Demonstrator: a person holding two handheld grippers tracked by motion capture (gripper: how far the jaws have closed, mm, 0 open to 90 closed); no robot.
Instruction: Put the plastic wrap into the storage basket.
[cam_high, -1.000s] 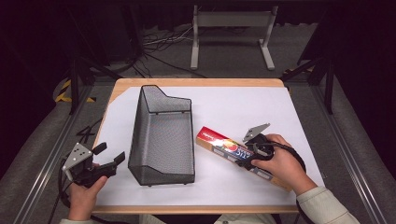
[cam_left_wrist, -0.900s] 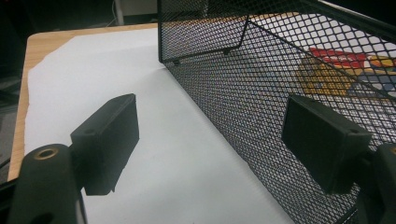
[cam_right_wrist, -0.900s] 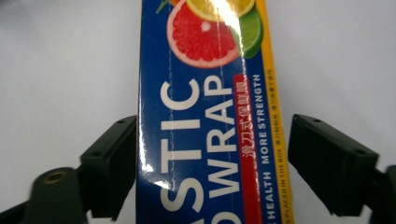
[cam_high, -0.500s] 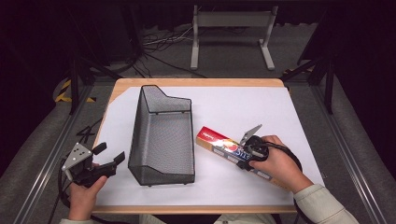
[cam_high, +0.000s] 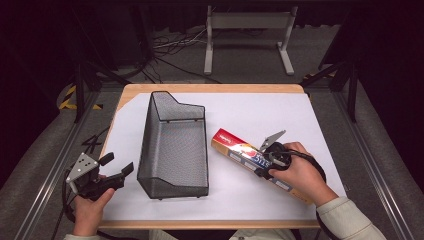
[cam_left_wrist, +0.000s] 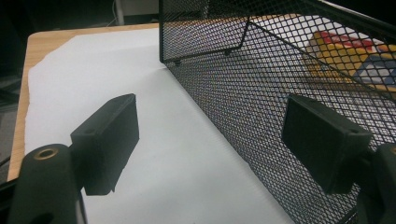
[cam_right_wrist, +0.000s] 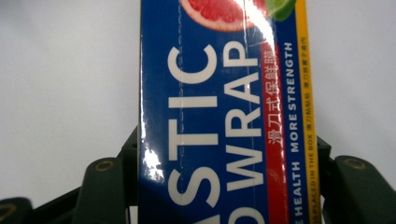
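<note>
The right claw (cam_high: 264, 165) grips a long plastic-wrap box (cam_high: 239, 150), one jaw on each long side. The box lies flat on the desk (cam_high: 210, 88), just right of the mesh basket (cam_high: 175, 145), its long axis slanting from the far end near the basket back toward the person's right hand (cam_high: 300, 175). It is blue with white lettering, a yellow edge and fruit pictures. The left claw (cam_high: 117, 167), left of the basket, hangs wide open and empty. White paper (cam_high: 250, 110) covers the desk; the room is dark.
</note>
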